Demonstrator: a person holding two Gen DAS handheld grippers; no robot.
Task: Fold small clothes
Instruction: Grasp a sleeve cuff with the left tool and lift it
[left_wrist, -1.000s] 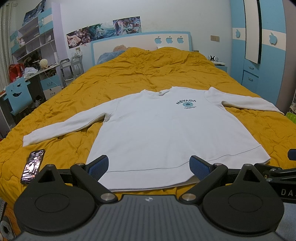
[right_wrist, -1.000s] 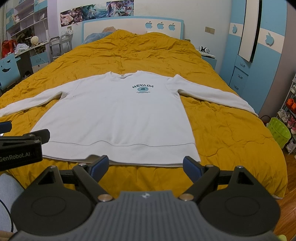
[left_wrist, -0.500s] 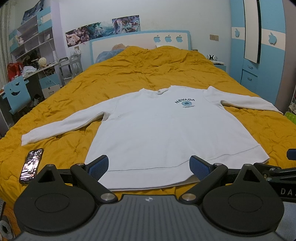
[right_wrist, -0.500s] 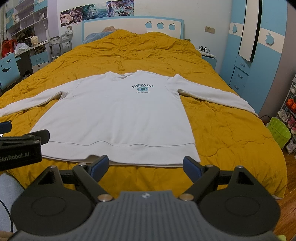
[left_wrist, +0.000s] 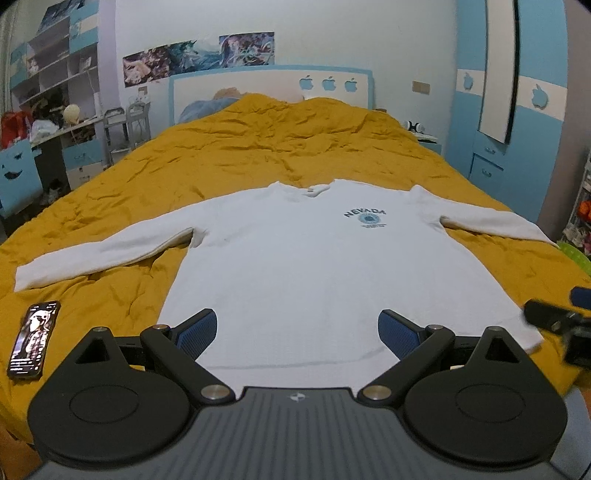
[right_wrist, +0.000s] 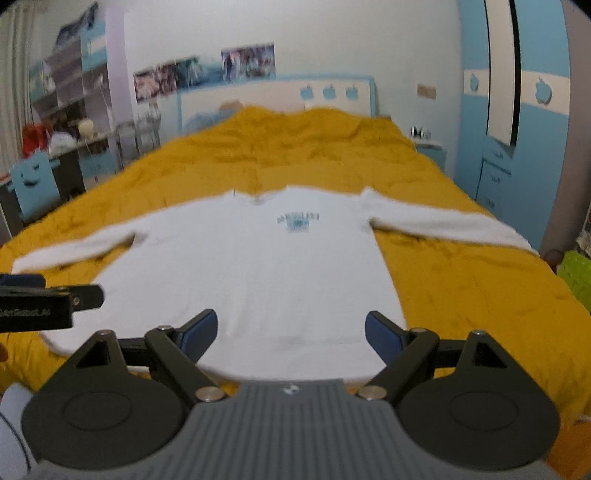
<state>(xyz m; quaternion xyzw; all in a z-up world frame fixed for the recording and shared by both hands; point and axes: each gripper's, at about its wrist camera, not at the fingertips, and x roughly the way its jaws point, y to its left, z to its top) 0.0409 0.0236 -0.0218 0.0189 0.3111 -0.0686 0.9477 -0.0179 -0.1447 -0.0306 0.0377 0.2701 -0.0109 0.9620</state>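
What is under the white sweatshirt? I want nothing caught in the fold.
The white sweatshirt lies flat on the yellow quilt, which shows all around it. Anything beneath the fabric is covered. The phone lies apart, beside it.

A white long-sleeved sweatshirt (left_wrist: 317, 266) lies flat, front up, sleeves spread, unfolded.

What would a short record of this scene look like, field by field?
garment: white sweatshirt, spread flat, front up, both sleeves out
surface: bed with yellow quilt
print: NEVADA on chest
left gripper: open, over the hem, holding nothing
right gripper: open, over the hem, holding nothing
nearby: phone on the quilt, left of the sweatshirt
folding: not started
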